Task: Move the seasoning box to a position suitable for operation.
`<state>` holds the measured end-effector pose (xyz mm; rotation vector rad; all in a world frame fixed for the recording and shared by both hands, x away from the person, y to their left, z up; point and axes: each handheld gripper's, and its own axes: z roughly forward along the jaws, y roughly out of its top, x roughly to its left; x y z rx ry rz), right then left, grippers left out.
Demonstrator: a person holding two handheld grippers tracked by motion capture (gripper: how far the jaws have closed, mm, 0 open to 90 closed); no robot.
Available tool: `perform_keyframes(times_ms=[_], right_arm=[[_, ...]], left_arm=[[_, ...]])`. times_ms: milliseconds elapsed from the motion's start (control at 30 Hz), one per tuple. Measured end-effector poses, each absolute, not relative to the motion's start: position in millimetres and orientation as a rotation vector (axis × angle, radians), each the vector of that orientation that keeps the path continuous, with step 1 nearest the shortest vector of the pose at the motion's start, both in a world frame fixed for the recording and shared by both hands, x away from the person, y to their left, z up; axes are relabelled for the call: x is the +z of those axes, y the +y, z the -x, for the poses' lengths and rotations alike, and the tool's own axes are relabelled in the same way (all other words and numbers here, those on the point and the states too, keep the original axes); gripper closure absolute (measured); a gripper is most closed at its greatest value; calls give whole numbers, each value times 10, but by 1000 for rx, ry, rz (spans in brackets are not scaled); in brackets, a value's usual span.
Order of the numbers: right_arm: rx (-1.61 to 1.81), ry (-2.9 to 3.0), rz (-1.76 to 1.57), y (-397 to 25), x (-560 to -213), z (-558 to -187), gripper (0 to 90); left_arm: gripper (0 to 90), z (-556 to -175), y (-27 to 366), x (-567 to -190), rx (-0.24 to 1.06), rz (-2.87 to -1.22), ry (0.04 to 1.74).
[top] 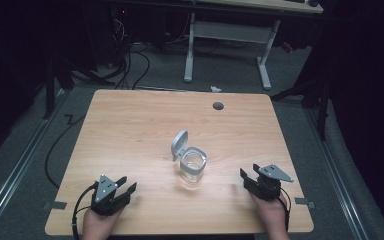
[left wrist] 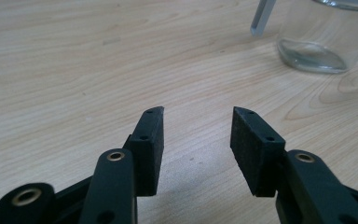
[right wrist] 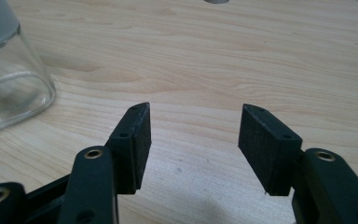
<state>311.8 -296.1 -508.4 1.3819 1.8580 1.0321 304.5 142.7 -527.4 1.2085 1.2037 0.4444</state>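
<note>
On the worktop, a glass jar with its lid flipped up stands between the left gripper and right gripper, jaws apart, empty, probably about to reach for it.

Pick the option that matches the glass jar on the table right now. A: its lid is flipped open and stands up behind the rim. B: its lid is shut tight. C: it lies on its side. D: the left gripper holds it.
A: in the high view the jar stands upright with its grey lid swung up, and both grippers sit apart from it.
</note>
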Motion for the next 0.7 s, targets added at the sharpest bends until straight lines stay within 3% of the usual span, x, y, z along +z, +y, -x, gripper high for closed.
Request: perform_keyframes(times_ms=[200,467,700], right_arm=[[1094,1866,-1416,-2990,-5129,-3096,545],[1093,1849,-1448,-3043,-5191,-3010,534],[1162,1840,-1401,-2907,-5116,-3139,520]], left_arm=[[541,-3085,1441,-5217,423,-1185,1185],[531,-3137,1390,-5218,391,-1173,1182],[530,-2958,1543,-5231,425,-1161,1199]])
